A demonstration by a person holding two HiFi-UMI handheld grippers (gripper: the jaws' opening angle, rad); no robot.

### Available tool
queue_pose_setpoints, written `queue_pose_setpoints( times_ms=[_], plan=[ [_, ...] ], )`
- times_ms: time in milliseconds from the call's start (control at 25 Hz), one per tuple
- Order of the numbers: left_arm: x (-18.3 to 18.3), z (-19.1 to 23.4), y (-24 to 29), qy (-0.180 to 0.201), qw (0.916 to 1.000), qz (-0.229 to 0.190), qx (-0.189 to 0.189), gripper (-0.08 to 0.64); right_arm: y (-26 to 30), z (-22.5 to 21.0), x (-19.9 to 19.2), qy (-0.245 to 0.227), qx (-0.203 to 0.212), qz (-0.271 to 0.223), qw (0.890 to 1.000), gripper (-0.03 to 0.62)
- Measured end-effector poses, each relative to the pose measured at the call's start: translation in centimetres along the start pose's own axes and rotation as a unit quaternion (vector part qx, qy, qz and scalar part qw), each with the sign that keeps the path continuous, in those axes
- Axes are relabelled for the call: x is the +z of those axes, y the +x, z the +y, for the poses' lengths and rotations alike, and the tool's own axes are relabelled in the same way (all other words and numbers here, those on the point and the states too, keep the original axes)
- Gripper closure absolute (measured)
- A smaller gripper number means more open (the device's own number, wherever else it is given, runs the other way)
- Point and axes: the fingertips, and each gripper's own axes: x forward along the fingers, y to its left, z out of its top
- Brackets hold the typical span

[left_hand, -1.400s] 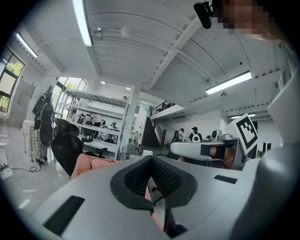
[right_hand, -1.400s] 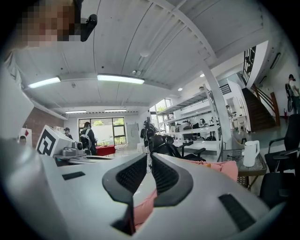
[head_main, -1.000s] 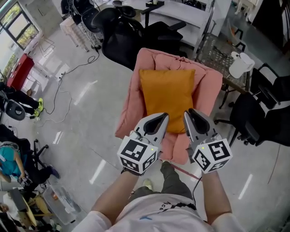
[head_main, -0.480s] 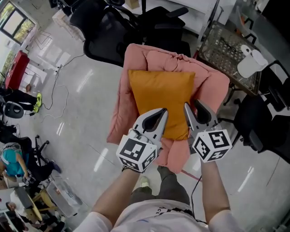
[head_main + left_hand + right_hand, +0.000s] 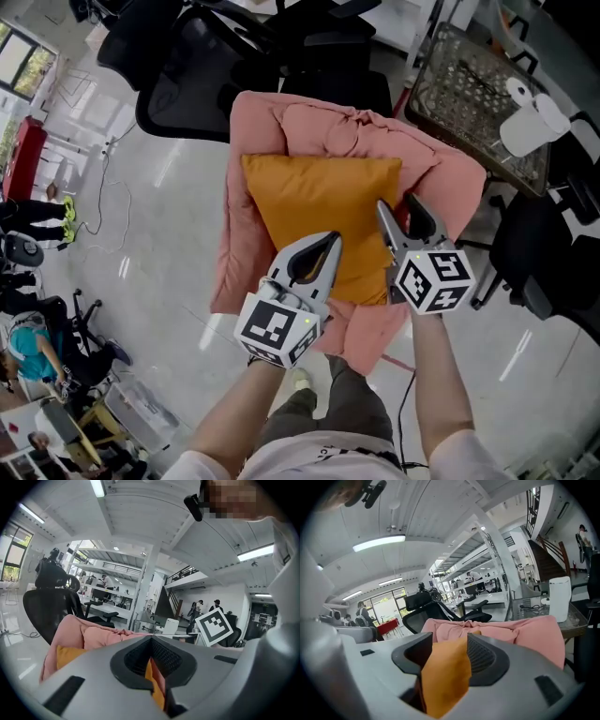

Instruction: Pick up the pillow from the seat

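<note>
**Both claws at the pillow's near edge**

On the left, our bare left forearm (image 5: 230, 412) reaches away from us, slanting slightly right. It carries the left gripper (image 5: 330, 241) low over the near left part of the orange pillow (image 5: 323, 202). Its jaws are drawn together at the tips. A thin strip of orange shows in the slit behind them, and we cannot tell whether any cloth is pinched. The pillow lies on the pink-draped seat (image 5: 445, 173), its far edge toward the bunched pink folds at the back. To the right, the right gripper (image 5: 396, 206) sits at the pillow's near right corner, its jaws opening with orange fabric between them. Our right forearm (image 5: 436, 375) runs almost straight out behind it, its marker cube (image 5: 431, 278) facing up.
</note>
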Motion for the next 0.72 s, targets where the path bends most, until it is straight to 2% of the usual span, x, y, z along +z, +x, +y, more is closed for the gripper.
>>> queue_pose_setpoints(
  times_ms=[360, 520, 720],
  plan=[
    [-2.3, 0.9, 2.3, -0.005, 0.9997, 0.025, -0.001, 0.549, 6.2, -5.0, -2.6, 0.024, 0.0, 0.028, 0.999, 0.304],
    [-3.1, 1.4, 2.6, -0.011, 0.9994, 0.032, 0.001, 0.549, 8.0, -5.9, -3.1, 0.021, 0.004, 0.034, 0.999, 0.276],
    [-3.5, 1.9, 2.7, -0.017, 0.9993, 0.033, 0.006, 0.549, 9.7, -6.2, -3.7, 0.009, 0.017, 0.048, 0.999, 0.273]
  ],
)
